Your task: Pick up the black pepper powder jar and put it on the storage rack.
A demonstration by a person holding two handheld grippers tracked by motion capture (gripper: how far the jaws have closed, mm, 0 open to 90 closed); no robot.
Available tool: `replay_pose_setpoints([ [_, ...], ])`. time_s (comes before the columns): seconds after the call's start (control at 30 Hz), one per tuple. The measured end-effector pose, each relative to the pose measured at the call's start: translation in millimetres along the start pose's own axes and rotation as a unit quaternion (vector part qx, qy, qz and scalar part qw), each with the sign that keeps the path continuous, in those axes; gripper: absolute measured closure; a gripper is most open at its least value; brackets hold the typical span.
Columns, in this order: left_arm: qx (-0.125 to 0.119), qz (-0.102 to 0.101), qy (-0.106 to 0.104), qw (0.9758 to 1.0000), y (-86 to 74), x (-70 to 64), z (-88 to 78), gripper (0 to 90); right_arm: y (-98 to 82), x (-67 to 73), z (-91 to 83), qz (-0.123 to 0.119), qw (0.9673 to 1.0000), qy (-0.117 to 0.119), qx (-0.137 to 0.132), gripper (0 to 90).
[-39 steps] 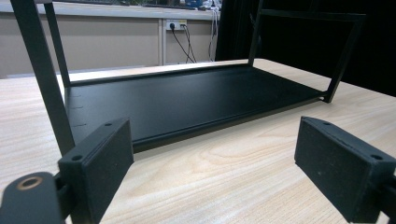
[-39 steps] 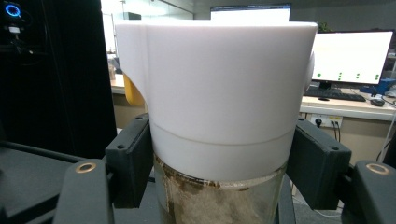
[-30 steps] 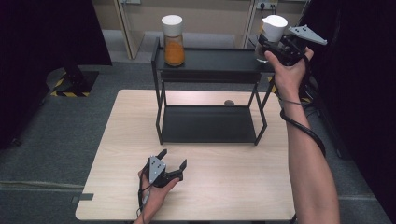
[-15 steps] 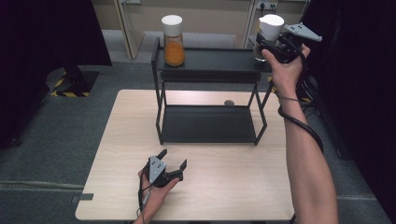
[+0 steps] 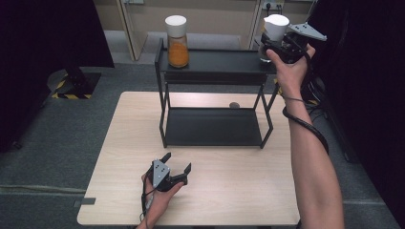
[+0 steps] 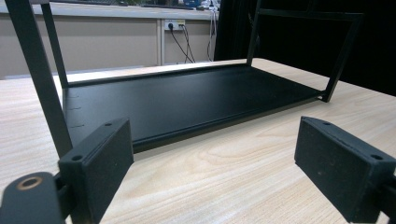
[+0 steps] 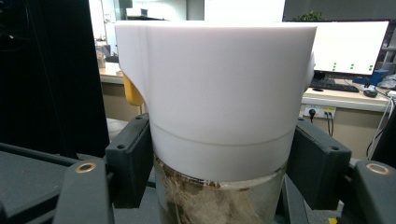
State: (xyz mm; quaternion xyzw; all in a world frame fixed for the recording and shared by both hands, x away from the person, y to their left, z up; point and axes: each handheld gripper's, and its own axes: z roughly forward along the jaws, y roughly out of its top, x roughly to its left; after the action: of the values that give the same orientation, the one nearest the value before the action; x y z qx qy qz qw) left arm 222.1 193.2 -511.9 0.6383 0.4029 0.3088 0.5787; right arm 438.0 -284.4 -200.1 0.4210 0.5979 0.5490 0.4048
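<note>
At the bench's near edge, our left tool (image 5: 177, 164) rests with jaws spread, holding nothing, facing the black rack's (image 5: 212, 128) lower tray. Farther back, at the right end of the rack's top shelf (image 5: 215, 59), our right tool (image 5: 268, 44) pinches a white-lidded jar (image 7: 219, 121) just under its lid. We judge a level, firm grip best here. An orange-filled jar (image 5: 176, 40) stands at the shelf's left end; grey carpet (image 5: 57, 129) and office desks lie beyond.
</note>
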Motion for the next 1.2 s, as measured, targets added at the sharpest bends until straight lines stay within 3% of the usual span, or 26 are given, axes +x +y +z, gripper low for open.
replay_pose_setpoints([
  [1.2, -0.001, 0.0, -0.002, 1.0, -0.3, 0.5, -0.1, 11.1, 10.0, 23.3, 17.2, -0.009, 0.999, -0.034, 0.028, 30.9],
])
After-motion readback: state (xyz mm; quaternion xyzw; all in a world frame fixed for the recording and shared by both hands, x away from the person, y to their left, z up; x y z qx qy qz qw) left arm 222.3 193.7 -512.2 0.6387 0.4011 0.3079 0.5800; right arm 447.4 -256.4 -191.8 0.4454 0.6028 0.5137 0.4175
